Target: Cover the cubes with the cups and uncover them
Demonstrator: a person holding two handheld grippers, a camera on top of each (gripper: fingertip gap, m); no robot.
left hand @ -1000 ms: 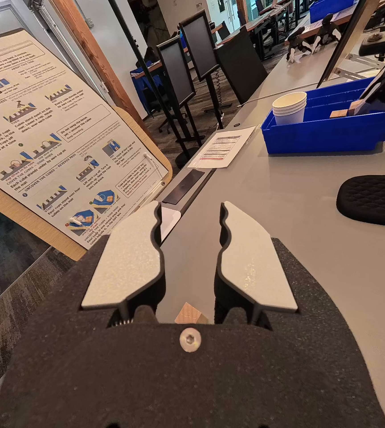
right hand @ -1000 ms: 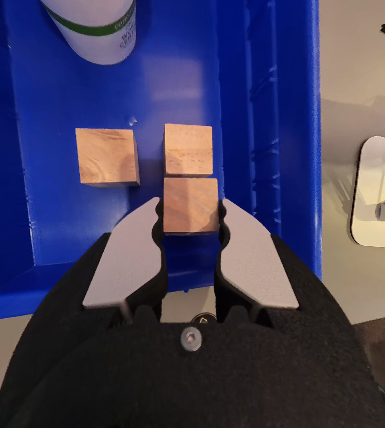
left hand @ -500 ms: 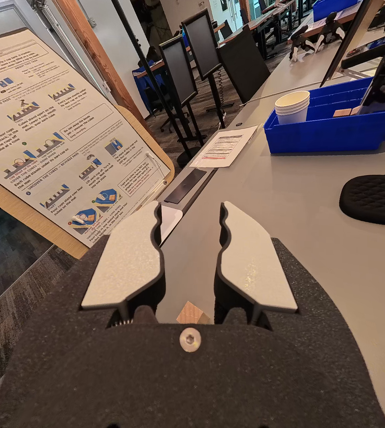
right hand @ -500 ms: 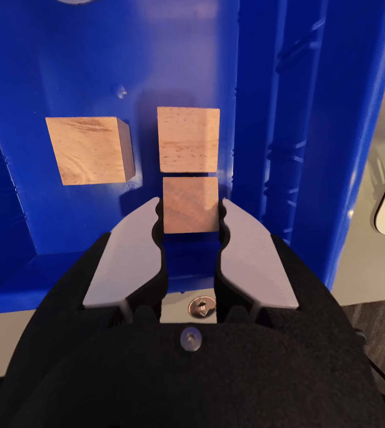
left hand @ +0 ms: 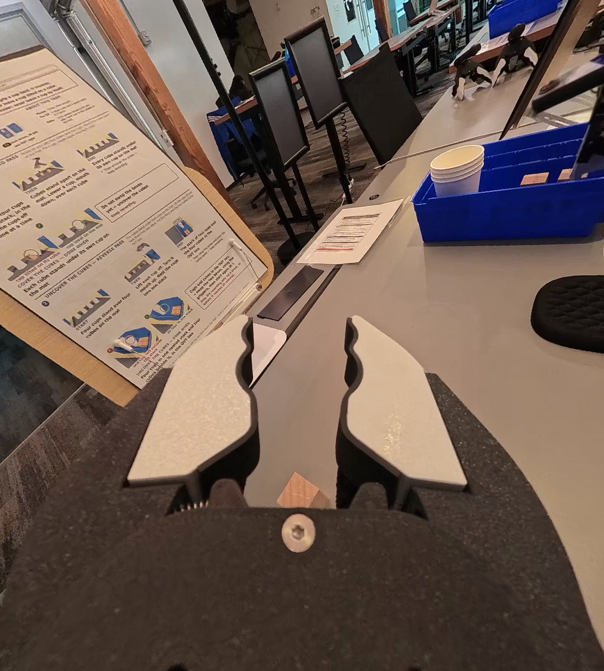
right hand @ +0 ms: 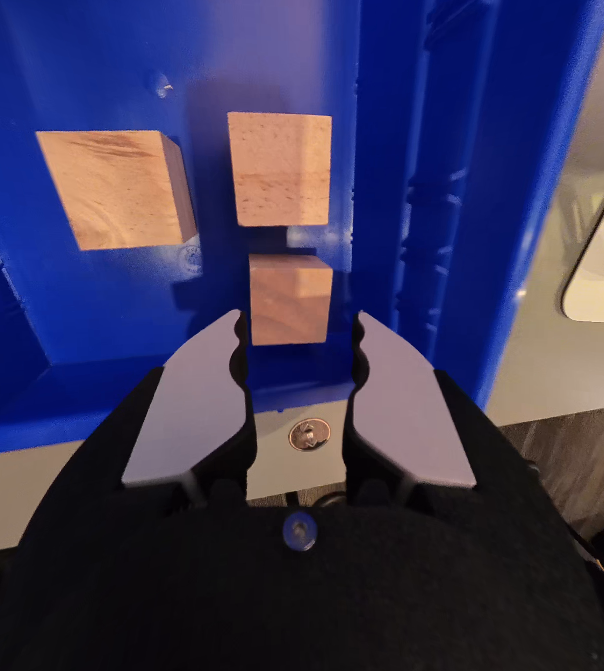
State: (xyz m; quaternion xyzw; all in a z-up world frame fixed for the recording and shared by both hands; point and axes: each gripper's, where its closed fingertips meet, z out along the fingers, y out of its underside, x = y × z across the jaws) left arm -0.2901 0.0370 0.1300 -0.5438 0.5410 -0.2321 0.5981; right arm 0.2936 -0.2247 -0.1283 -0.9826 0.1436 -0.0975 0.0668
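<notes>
The right hand-held gripper (right hand: 298,326) is hanging spread over the blue bin (right hand: 475,181), close to its right wall; its fingers are flanking, apparently not touching, a darker wooden cube (right hand: 289,301); a paler cube (right hand: 280,169) is sitting just beyond it, and a third cube (right hand: 115,190) is lying apart to the left; the left hand-held gripper (left hand: 297,339) is waiting spread above bare grey counter (left hand: 438,326), a fourth cube (left hand: 302,493) beneath it; nested paper cups (left hand: 457,170) are standing in the bin's far end; a black mat (left hand: 591,316) is lying nearby.

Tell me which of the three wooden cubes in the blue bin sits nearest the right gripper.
The darker cube, just beyond the open jaws of the right gripper. The pale cube lies farther in; the third cube lies off to the left.
</notes>
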